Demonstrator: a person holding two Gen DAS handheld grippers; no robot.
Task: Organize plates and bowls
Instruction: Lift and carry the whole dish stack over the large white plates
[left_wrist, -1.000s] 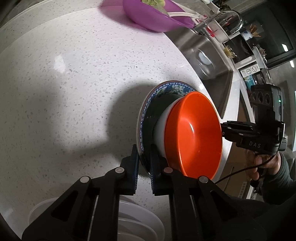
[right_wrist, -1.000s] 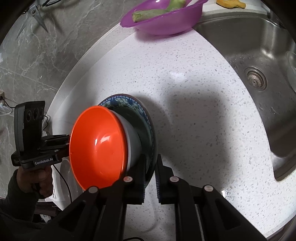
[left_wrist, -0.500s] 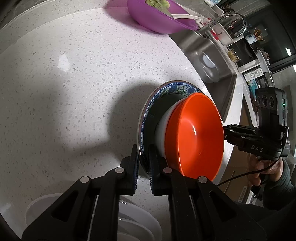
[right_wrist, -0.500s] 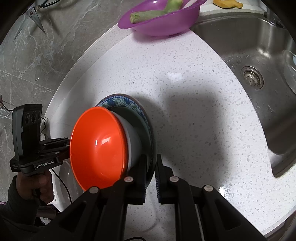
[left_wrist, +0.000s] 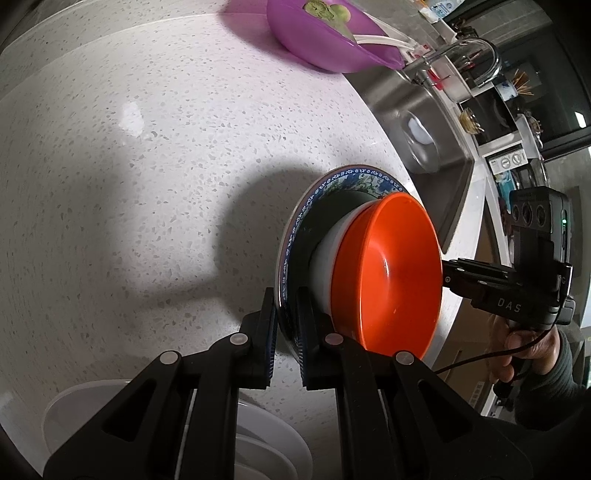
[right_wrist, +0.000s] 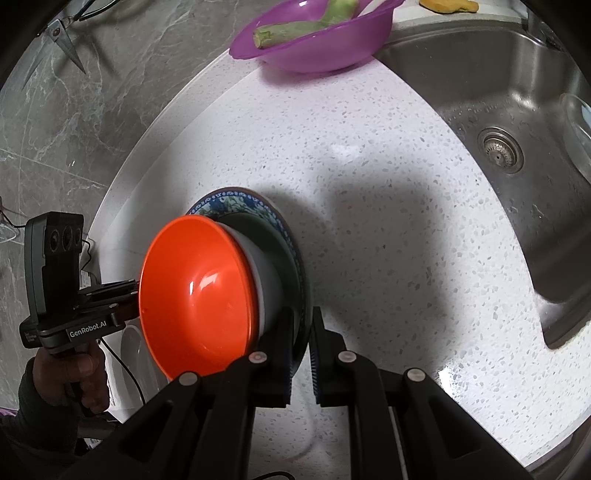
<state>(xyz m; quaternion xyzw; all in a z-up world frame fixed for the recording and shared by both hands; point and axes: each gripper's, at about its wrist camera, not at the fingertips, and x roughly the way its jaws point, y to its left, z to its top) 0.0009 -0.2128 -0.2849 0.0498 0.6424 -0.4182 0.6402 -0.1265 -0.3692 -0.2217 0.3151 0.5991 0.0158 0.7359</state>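
A blue-patterned plate (left_wrist: 343, 181) carries a white bowl (left_wrist: 323, 254) with an orange bowl (left_wrist: 391, 273) nested in it. The stack is held above the speckled white counter (left_wrist: 129, 166). My left gripper (left_wrist: 286, 325) is shut on the plate's near rim. My right gripper (right_wrist: 301, 347) is shut on the opposite rim of the same plate (right_wrist: 240, 201). The orange bowl (right_wrist: 195, 291) and the white bowl (right_wrist: 264, 273) also show in the right wrist view. Each gripper shows in the other's view, at the stack's far side.
A purple bowl (right_wrist: 314, 40) with green vegetable scraps stands at the counter's far end. A steel sink (right_wrist: 517, 122) lies to the right, with a tap (left_wrist: 461, 55). White plates (left_wrist: 258, 435) lie under my left gripper. A marble wall (right_wrist: 74, 110) is at the left.
Both grippers have carried the plate and bowls slightly forward over the counter. The grips have not changed.
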